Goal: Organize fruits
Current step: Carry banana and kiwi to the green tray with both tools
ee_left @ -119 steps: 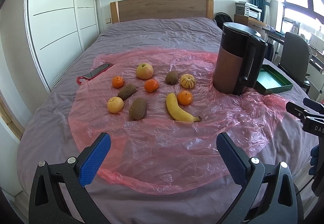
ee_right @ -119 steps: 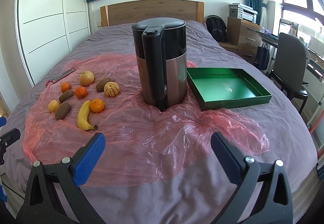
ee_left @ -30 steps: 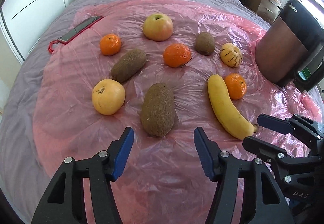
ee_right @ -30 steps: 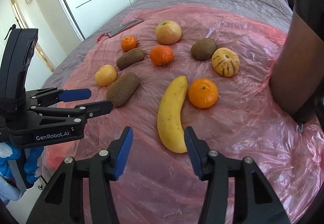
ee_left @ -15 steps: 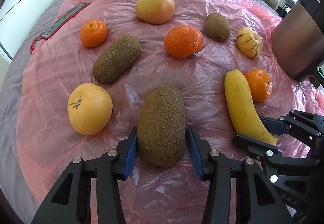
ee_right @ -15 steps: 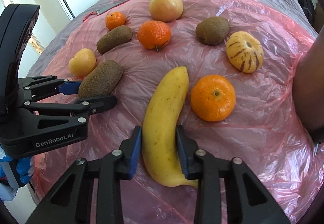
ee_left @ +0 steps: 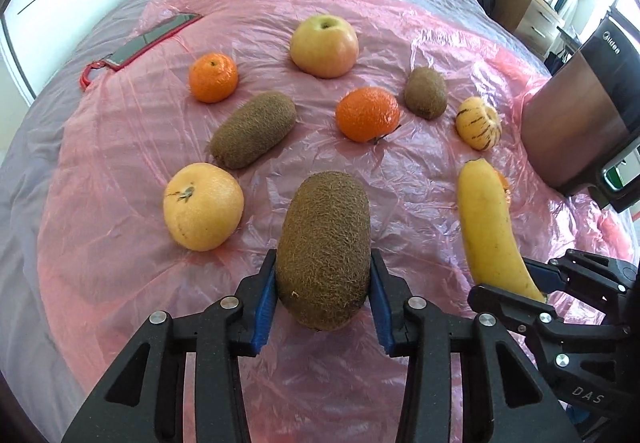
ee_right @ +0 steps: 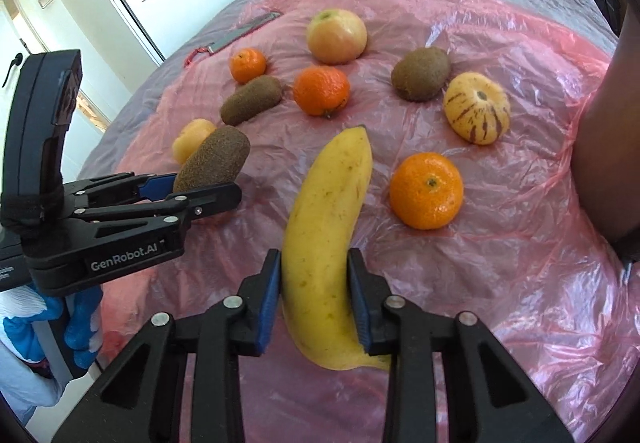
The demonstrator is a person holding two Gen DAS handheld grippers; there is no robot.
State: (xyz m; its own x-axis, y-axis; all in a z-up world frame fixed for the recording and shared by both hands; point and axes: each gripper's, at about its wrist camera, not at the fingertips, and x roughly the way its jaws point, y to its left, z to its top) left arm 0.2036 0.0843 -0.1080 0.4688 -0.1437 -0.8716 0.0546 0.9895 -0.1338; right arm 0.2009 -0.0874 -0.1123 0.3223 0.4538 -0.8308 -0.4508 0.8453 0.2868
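My left gripper (ee_left: 323, 291) is shut on a large brown fuzzy kiwi (ee_left: 325, 247) and holds it a little above the pink plastic sheet (ee_left: 120, 171). It also shows in the right wrist view (ee_right: 188, 191) with the kiwi (ee_right: 214, 159). My right gripper (ee_right: 314, 295) is shut on a yellow banana (ee_right: 324, 243), lifted off the sheet; the banana also shows in the left wrist view (ee_left: 488, 227). On the sheet lie a yellow orange (ee_left: 203, 206), a second long kiwi (ee_left: 253, 129), two mandarins (ee_left: 213, 77) (ee_left: 367, 114), an apple (ee_left: 324, 46), a small kiwi (ee_left: 425, 92) and a striped yellow fruit (ee_left: 478, 128).
A third mandarin (ee_right: 426, 190) lies right of the banana. A tall dark kettle (ee_left: 588, 123) stands at the sheet's right side. A phone with a red strap (ee_left: 152, 39) lies at the far left edge of the sheet. The sheet covers a grey bed.
Both grippers closed fully on their fruit and lifted it slightly. The kiwi and the banana now sit higher between the pads than half a second ago.
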